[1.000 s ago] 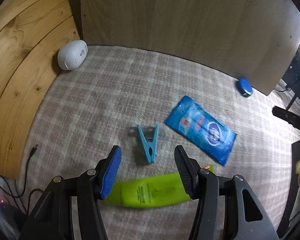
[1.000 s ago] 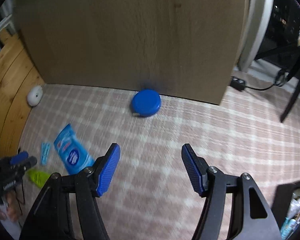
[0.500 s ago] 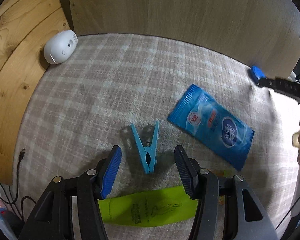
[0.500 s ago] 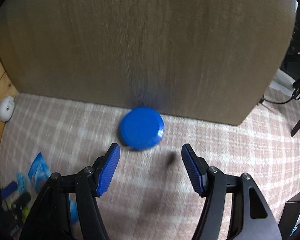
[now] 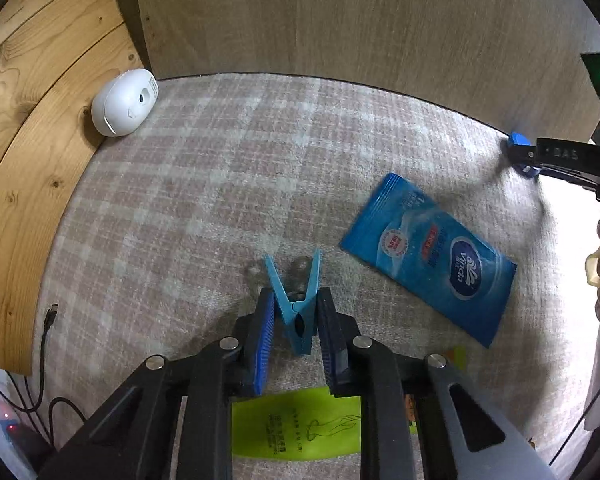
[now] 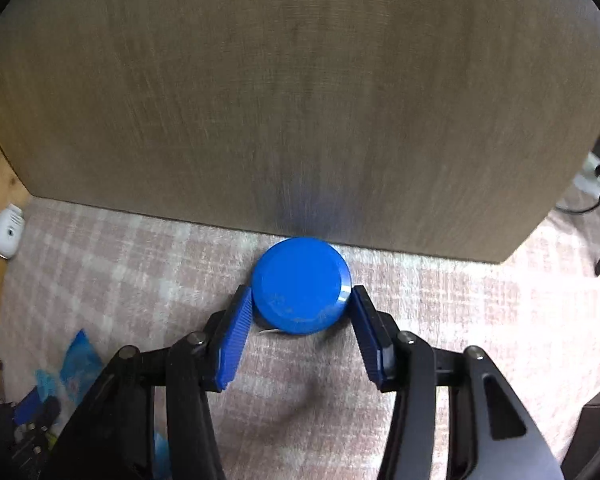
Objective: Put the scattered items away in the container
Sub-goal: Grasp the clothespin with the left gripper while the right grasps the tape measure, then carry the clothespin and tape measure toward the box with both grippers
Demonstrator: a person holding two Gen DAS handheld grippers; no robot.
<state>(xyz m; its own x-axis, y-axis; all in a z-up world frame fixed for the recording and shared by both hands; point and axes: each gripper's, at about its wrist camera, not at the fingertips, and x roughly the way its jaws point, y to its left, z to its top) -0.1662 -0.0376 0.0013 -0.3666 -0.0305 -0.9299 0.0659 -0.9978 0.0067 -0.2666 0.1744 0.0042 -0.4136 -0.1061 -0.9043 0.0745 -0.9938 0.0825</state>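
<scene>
Our left gripper (image 5: 296, 320) has its jaws drawn in close around the peg (image 5: 294, 308), both pads touching or all but touching its sides near the hinge, the two handle ends splaying out toward the far side. Whether it is pinched firmly we cannot tell; the peg lies on the rug (image 5: 204, 184) and looks not yet lifted. Our right gripper (image 6: 300, 304) has its jaws about half open, one pad at each side of the blue disc (image 6: 301, 286), touching or just short of its rim; a firm hold is not evident. The disc sits on the rug right against the foot of the wooden panel (image 6: 300, 100).

To do this step well, we judge we should finish both squeezes before lifting. On the left, we want the pads on the flat sides of the peg, not pressing its handles, or it will open and twist out. On the right, the pads should meet the disc across its full width; off centre, the round rim could squirt away against the panel.

Outward from the left jaws, the wipes pack (image 5: 432, 256) lies to the right, a green tube (image 5: 296, 424) lies nearer, partly under the gripper, and a white device (image 5: 124, 102) rests far left by the wood. The container does not show in either view, so we must find it after lifting.
</scene>
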